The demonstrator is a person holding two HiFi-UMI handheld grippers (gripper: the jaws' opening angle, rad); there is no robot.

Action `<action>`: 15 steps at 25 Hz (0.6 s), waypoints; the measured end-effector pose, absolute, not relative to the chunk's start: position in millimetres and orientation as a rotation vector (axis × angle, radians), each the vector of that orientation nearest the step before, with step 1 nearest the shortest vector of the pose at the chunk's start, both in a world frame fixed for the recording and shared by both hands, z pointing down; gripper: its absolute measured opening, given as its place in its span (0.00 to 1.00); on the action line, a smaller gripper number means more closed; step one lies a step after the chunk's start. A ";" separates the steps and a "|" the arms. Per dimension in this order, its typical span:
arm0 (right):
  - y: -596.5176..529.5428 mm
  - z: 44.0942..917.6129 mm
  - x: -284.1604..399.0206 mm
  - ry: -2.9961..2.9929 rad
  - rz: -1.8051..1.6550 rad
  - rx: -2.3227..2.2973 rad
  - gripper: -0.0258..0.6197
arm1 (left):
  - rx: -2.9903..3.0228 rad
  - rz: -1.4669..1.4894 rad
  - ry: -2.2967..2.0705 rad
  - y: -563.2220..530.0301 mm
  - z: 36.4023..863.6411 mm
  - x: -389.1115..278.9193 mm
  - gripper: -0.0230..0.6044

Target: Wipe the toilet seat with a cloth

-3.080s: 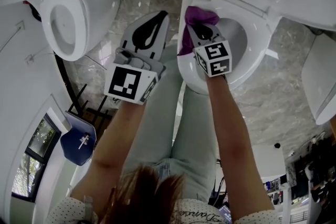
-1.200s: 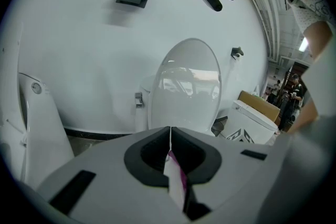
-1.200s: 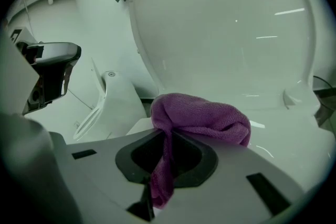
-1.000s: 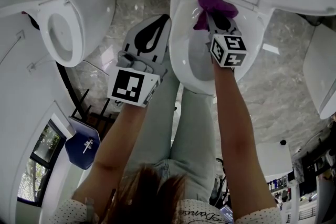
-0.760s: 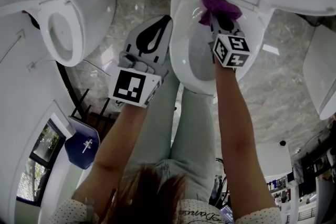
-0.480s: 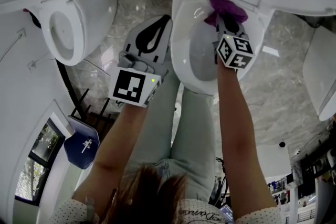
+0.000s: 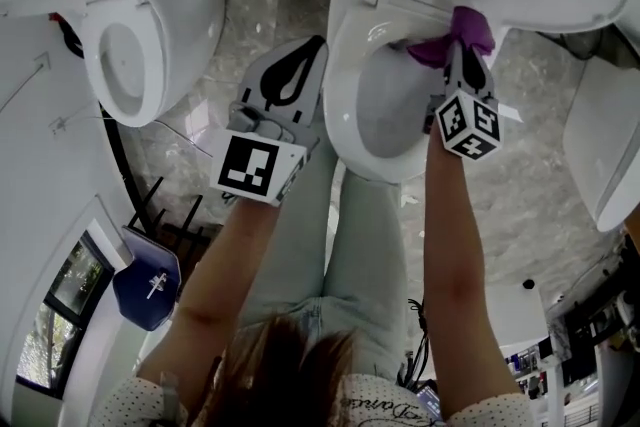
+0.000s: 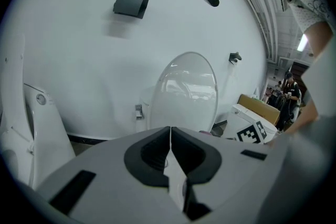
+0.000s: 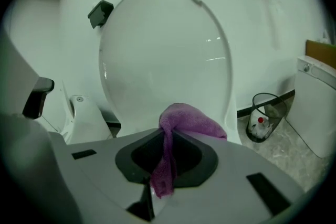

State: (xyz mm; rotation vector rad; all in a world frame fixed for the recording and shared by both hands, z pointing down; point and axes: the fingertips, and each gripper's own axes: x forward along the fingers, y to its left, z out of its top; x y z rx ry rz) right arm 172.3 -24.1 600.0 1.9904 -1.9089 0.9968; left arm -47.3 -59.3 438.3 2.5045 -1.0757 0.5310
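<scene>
Caught mid-wipe, judging by the layout. Pinched a crumpled purple cloth (image 7: 458, 30) in the right gripper (image 7: 463, 65), jaws closed tight on a fold of it, with one bunch bulging past the tips and a tail hanging down into the jaw recess. Pressed that bunch, by appearance, against the rear right of the white oval toilet seat (image 7: 342, 110), just below the hinge of the raised white lid (image 9: 163, 50). Held the left gripper (image 7: 305, 65) apart from the work, beside the left flank of the bowl, jaws brought together with only a hairline seam between them and nothing held.

Judged the wipe as partly done: back arc in hand, right side and front rim seemingly to come. Called, for the next move, for a drag of the cloth along the right arc toward the front, with steady downward pressure, the grip firm enough that the cloth would not slip out, and the wrist turned to follow the curve.

Found no brand, label or readable writing on seat, lid or cloth. Saw only black-and-white square markers on the cube (image 7: 468, 125) of the right gripper. Noted also a second white toilet (image 7: 150, 15) well apart at left and a dark bin (image 9: 266, 113) on the floor at right, both idle.
</scene>
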 end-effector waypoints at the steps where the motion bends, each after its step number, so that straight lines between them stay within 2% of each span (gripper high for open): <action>1: -23.2 587.2 174.6 -1.930 0.984 2.004 0.12 | 2.510 0.533 -1.077 -59.2 432.6 -48.0 0.05; 15: -19.6 369.9 145.2 -2.283 0.747 1.946 0.12 | 2.593 0.422 -1.157 -74.6 293.6 -65.1 0.05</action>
